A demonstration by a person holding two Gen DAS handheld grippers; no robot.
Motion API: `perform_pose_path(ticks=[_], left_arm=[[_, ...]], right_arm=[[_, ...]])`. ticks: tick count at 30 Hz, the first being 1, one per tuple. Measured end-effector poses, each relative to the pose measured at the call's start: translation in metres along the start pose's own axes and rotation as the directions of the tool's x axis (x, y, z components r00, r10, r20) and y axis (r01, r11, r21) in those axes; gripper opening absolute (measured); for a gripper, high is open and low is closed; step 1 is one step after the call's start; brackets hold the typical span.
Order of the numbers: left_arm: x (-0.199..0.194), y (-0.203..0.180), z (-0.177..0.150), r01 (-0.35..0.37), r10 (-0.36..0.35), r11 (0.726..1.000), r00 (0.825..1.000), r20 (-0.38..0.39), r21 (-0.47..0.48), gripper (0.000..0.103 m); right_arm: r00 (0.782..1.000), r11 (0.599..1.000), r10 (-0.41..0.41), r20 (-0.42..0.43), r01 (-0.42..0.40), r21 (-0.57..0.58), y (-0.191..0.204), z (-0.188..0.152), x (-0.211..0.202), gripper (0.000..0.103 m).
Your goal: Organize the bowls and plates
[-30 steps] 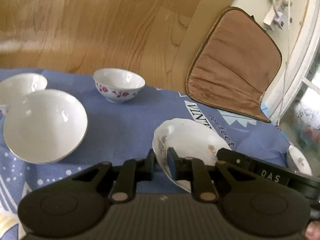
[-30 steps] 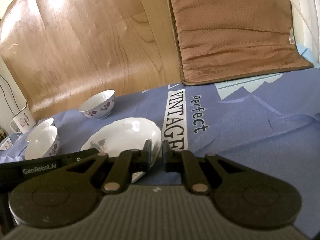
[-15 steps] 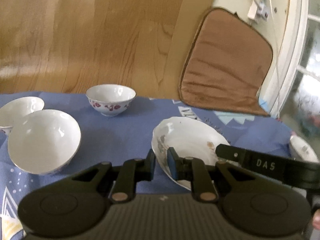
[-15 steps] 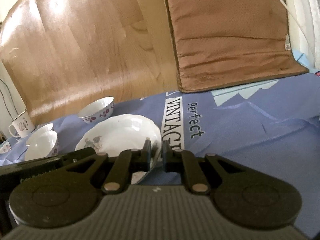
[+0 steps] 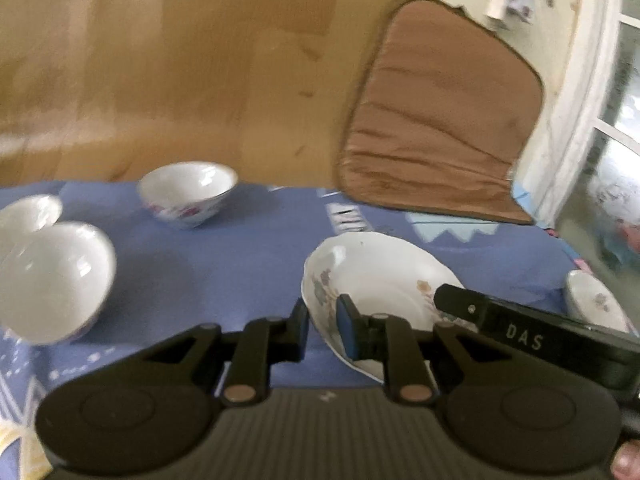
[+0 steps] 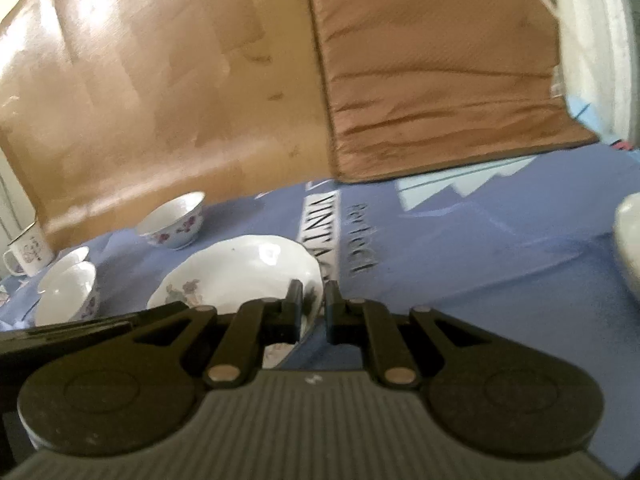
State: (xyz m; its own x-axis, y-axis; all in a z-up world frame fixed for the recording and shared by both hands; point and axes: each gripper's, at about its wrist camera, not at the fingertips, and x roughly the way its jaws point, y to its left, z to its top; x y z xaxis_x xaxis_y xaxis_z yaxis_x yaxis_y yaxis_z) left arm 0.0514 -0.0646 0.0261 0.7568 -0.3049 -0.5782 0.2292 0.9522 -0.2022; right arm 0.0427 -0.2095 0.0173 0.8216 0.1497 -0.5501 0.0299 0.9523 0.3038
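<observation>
A white scalloped plate with flower prints (image 5: pixel 380 276) is gripped from both sides above the blue cloth. My left gripper (image 5: pixel 323 322) is shut on its left rim. My right gripper (image 6: pixel 311 312) is shut on its right rim (image 6: pixel 248 272). A white bowl with red flowers (image 5: pixel 188 192) stands at the back; it also shows in the right wrist view (image 6: pixel 174 220). Two plain white bowls (image 5: pixel 52 280) sit at the left, also seen in the right wrist view (image 6: pixel 66 292). Another flowered plate (image 5: pixel 596 300) lies at the right.
A blue printed cloth (image 5: pixel 224 264) covers the surface. A brown cushion (image 5: pixel 436 120) lies behind it on the wood floor (image 5: pixel 180 60). A white enamel mug (image 6: pixel 28 250) stands at the far left. A white dish edge (image 6: pixel 630 240) shows at the right.
Both grippers have carried the plate to the right and lifted it a little; the bowls slide left in the views. A dish edge has come into the right wrist view.
</observation>
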Motion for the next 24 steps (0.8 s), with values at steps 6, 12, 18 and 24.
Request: perform_pose_path(ticks=[6, 12, 18, 24], left_arm=[[0.009, -0.072, 0.017, 0.101, -0.101, 0.993, 0.995, -0.005, 0.062, 0.016], [0.027, -0.154, 0.013, 0.208, -0.203, 0.968, 0.978, -0.049, 0.138, 0.016], [0.05, -0.207, 0.004, 0.247, -0.23, 0.951, 0.967, -0.108, 0.188, 0.017], [0.065, -0.227, -0.005, 0.228, -0.2, 0.946, 0.97, -0.139, 0.232, 0.033]], right_arm=[[0.993, 0.995, -0.094, 0.072, 0.091, 0.036, -0.047, 0.014, -0.041, 0.014], [0.966, 0.973, -0.226, 0.122, 0.22, 0.066, -0.108, 0.015, -0.085, 0.014], [0.946, 0.949, -0.307, 0.107, 0.295, 0.115, -0.153, 0.007, -0.104, 0.014], [0.934, 0.937, -0.341, 0.101, 0.33, 0.112, -0.169, 0.004, -0.099, 0.017]])
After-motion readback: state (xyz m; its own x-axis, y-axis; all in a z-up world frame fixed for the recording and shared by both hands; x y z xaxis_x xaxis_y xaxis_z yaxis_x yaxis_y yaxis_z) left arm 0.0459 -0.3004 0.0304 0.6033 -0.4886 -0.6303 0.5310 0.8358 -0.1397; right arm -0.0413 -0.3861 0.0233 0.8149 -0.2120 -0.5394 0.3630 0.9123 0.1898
